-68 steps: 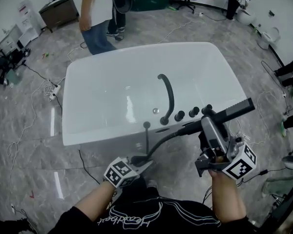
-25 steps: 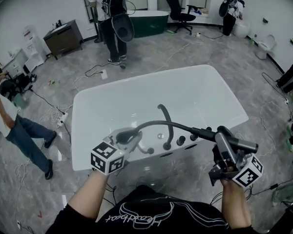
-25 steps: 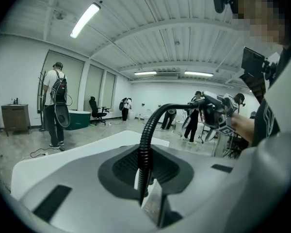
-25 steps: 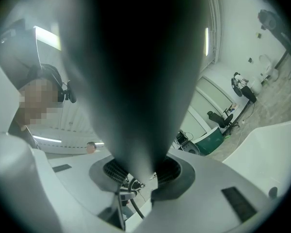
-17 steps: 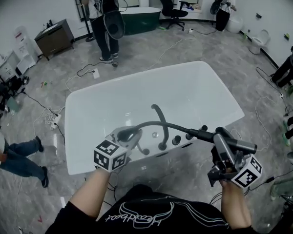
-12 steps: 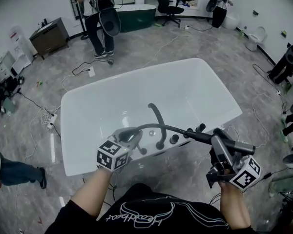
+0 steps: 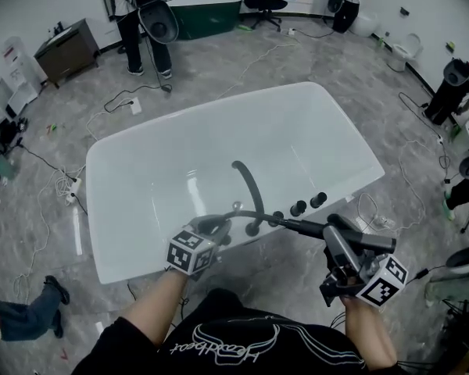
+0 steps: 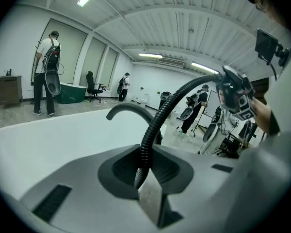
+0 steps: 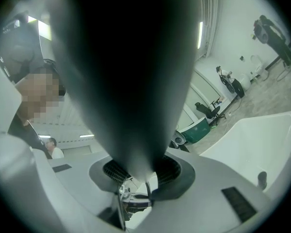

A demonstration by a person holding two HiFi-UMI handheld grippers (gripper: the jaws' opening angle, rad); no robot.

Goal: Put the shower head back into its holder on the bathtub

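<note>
A white bathtub [image 7: 141,170] fills the middle of the head view, with a black curved spout [image 7: 246,184] and black knobs [image 7: 298,208] on its near rim. My left gripper [image 7: 213,226] is shut on the black ribbed hose [image 7: 258,216] just over that rim, left of the spout. The hose [image 8: 151,130] rises from the left gripper [image 8: 145,171] and arcs right. My right gripper [image 7: 338,234] is shut on the dark shower head [image 7: 367,242], held about level off the tub's near right side. The shower head [image 9: 131,72] blocks most of the view past the right gripper [image 9: 136,178].
Cables [image 7: 117,98] trail over the grey floor around the tub. A person [image 7: 144,22] stands beyond its far left corner by a dark green tub [image 7: 207,10]. A cabinet [image 7: 66,49] stands at the far left, stands and gear at the right edge.
Both grippers have come down toward the tub's near rim, the left one farther, carrying the hose with it. The hose's arc has flattened. A person has walked off at the left.
</note>
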